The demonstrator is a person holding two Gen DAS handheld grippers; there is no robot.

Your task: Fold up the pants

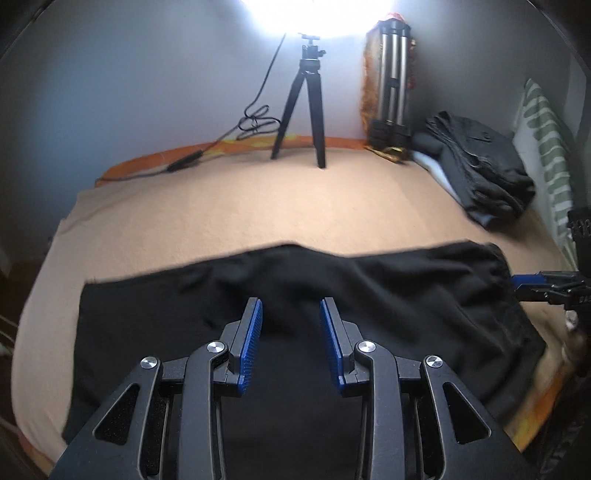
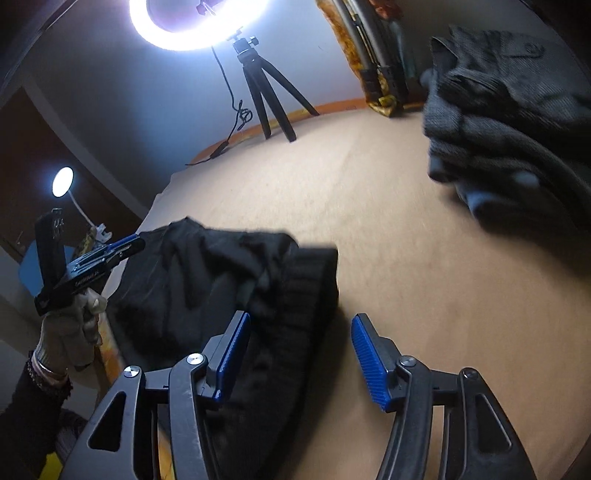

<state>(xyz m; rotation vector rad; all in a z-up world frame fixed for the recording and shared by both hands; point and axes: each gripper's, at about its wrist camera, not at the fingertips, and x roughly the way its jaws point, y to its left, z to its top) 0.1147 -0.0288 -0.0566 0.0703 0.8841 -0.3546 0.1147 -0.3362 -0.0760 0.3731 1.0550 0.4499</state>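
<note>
Pants (image 1: 295, 295) blurred, near edge cropped

The scene is lit from beyond the tongs by a ring light (image 2: 192, 26), blown out to white glare. A small lamp (image 2: 62, 181) glows at the left. Corners are darkened, edges are bent, and motion blur is seen.

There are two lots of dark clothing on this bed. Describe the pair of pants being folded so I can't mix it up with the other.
Start from the tan bed cover. The black pants lie spread flat across its near edge, right under the two grippers, with the ribbed waistband at the right end. The other clothing is a grey folded pile at the far right, near the corner of the wall.
</note>
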